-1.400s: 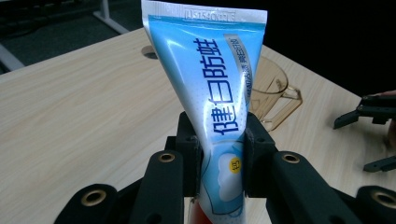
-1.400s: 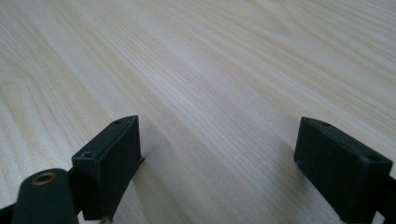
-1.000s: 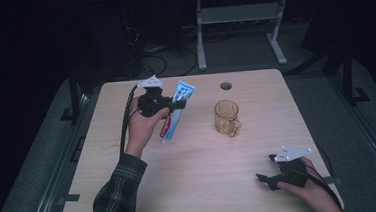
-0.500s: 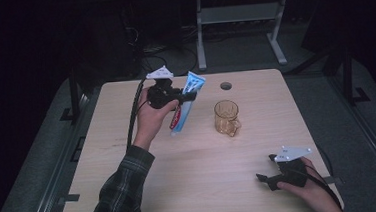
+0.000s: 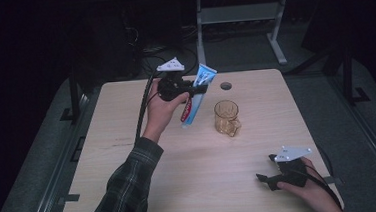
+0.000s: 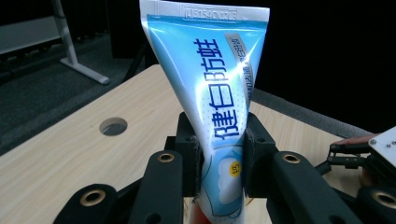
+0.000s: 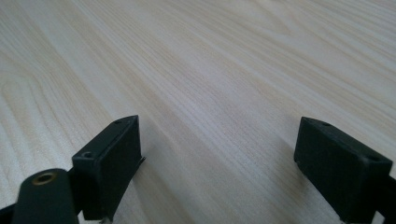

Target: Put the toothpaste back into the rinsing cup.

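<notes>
A blue and white toothpaste tube is held up above the far part of a pale wooden worktop, clear of the surface. In the high view it stands steeply tilted, its flat crimped end uppermost and leaning to the right, its red lower end pointing down toward the wood. The left gripper is clamped on the tube about midway along its length. In the left gripper view the two black jaws press against either side of the tube, which rises between them with blue printed characters running along it and the crimped end at the top.

The person's left hand grips the tool from below, with a plaid sleeve reaching in from the near edge. A black cable trails from the gripper down over the worktop's left part.

Just to the right of the tube, and lower, an amber glass mug stands upright on the worktop, apart from the tube. A small round hole is cut in the worktop beyond the mug.

Well apart, at the near right corner, the right hand rests the right gripper on the worktop. In the right gripper view its jaws stand wide apart with bare wood between them, holding nothing.
</notes>
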Action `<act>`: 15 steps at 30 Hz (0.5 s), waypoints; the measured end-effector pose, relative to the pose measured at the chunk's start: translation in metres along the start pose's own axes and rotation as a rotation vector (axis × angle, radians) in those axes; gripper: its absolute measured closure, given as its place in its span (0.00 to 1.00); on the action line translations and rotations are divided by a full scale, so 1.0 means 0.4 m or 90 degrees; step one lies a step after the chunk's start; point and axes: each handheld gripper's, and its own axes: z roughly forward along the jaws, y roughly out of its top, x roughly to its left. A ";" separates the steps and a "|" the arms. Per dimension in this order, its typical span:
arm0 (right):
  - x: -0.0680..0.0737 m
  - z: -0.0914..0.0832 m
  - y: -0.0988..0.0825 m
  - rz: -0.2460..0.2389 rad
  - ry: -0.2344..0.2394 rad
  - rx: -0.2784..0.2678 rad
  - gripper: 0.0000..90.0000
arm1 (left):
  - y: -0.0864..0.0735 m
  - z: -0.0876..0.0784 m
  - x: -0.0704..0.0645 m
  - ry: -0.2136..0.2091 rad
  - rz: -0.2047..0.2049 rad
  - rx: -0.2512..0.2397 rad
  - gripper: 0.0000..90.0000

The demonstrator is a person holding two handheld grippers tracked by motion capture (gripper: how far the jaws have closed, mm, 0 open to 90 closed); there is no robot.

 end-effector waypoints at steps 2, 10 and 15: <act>0.000 0.000 0.000 0.000 -0.001 0.000 0.15 | 0.008 0.007 -0.003 -0.003 0.005 -0.005 0.80; -0.001 0.000 0.000 -0.004 -0.002 -0.001 0.15 | 0.038 0.045 -0.017 -0.009 0.030 -0.007 0.80; -0.001 0.000 0.000 -0.002 -0.002 0.000 0.15 | 0.056 0.070 -0.019 -0.015 0.037 -0.012 0.80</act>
